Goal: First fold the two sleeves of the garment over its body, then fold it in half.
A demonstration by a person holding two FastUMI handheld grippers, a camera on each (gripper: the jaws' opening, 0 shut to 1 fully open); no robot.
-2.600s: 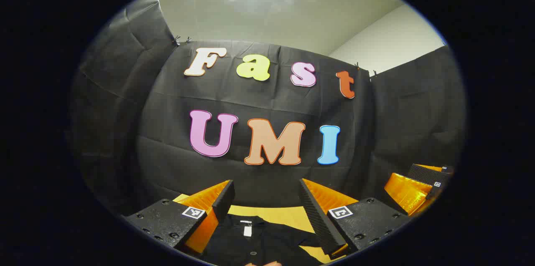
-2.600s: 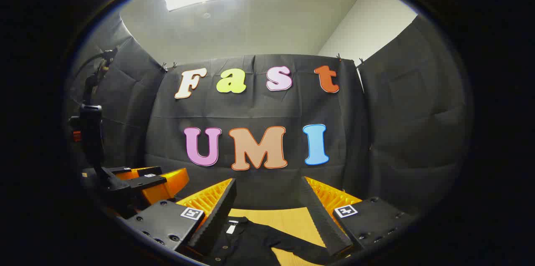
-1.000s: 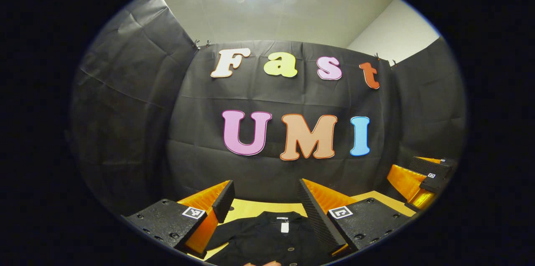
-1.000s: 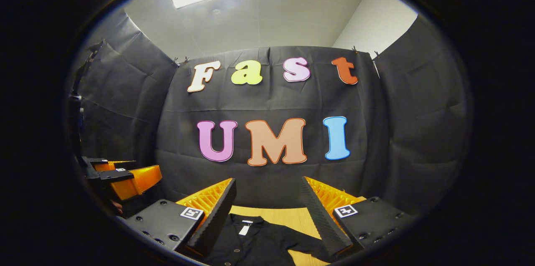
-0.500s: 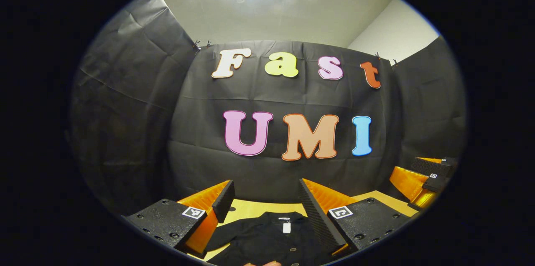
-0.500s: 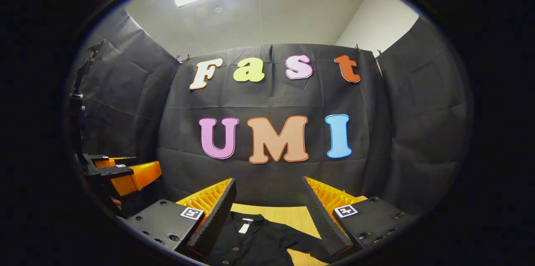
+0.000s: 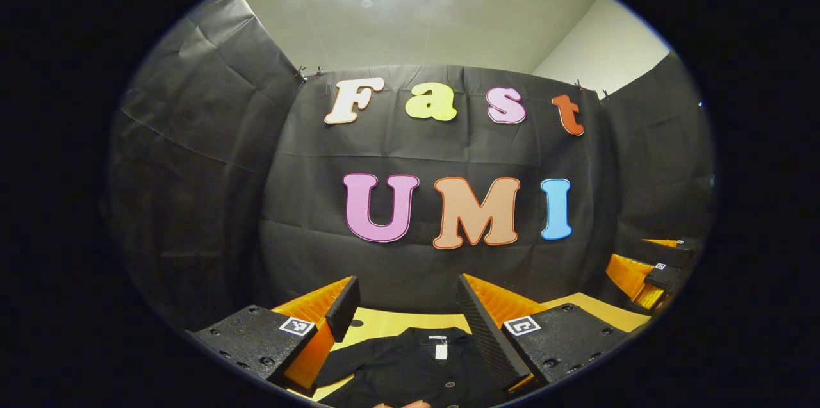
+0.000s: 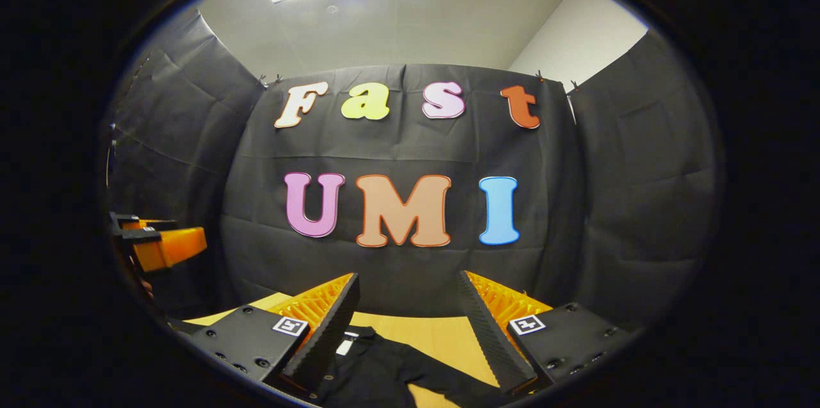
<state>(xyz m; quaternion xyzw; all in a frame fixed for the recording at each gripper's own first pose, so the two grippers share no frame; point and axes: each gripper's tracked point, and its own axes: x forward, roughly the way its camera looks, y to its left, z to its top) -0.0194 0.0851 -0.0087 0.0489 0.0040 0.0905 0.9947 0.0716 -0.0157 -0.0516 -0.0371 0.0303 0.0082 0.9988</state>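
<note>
1. In the left gripper view, our left gripper hangs above the table with its jaws spread wide and nothing between them.
2. Below that gap lies the black shirt, flat on the table, collar toward the back wall, with a white tag at the neck and small buttons down the front.
3. One sleeve runs out to the left under the left finger; it is not folded over the body.
4. At the right edge of the same view we see the right gripper, well apart from the shirt.
5. In the right gripper view, our right gripper is likewise released, jaws wide and holding nothing, raised over the table.
6. There the shirt lies under the left finger, and its other sleeve stretches out to the right across the wood, unfolded.
7. The left gripper shows at the left edge of that view, held high.
</note>
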